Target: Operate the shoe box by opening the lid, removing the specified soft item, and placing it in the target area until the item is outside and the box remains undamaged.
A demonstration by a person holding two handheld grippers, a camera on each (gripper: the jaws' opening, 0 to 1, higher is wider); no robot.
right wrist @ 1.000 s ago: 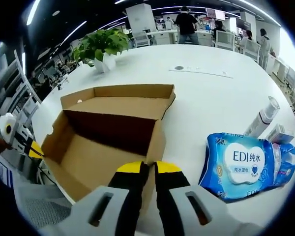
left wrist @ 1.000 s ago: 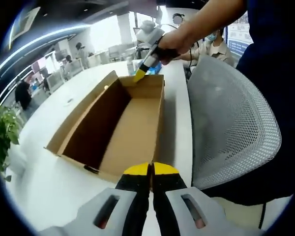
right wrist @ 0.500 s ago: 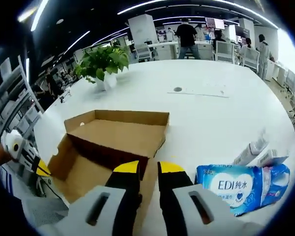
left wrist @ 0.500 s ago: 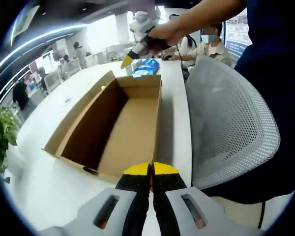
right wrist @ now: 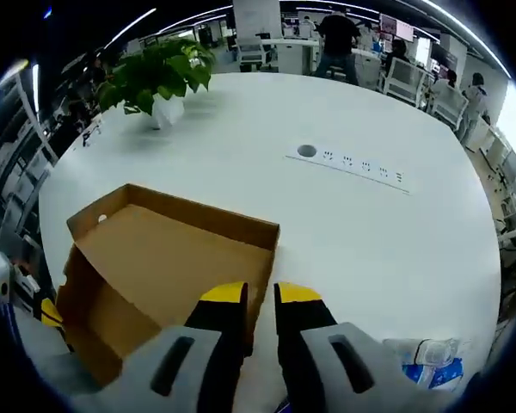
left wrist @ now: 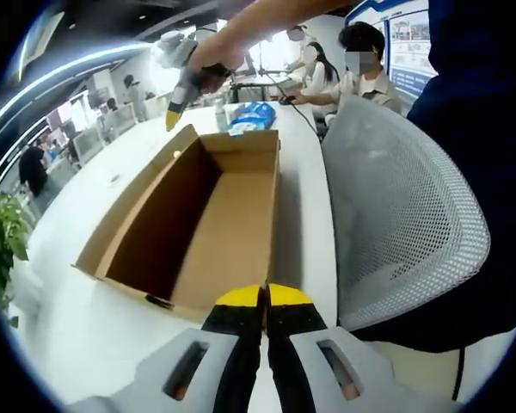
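Left gripper (left wrist: 264, 297) jaws closed, empty, parked at near end of shoe box (left wrist: 208, 225). Right gripper (right wrist: 259, 297) jaws slightly parted, empty, above opened lid. Box empty; wipes pack (left wrist: 251, 117) beyond far end, outside.

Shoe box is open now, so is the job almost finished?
Nearly. The shoe box lies open and looks empty inside, its cardboard unharmed as far as I can see. The blue wipes pack sits on the white table past the box's far end. Nothing is in hand: the left tongs are shut on nothing, and the right tongs, slightly apart, hover above the box. Little seems left.
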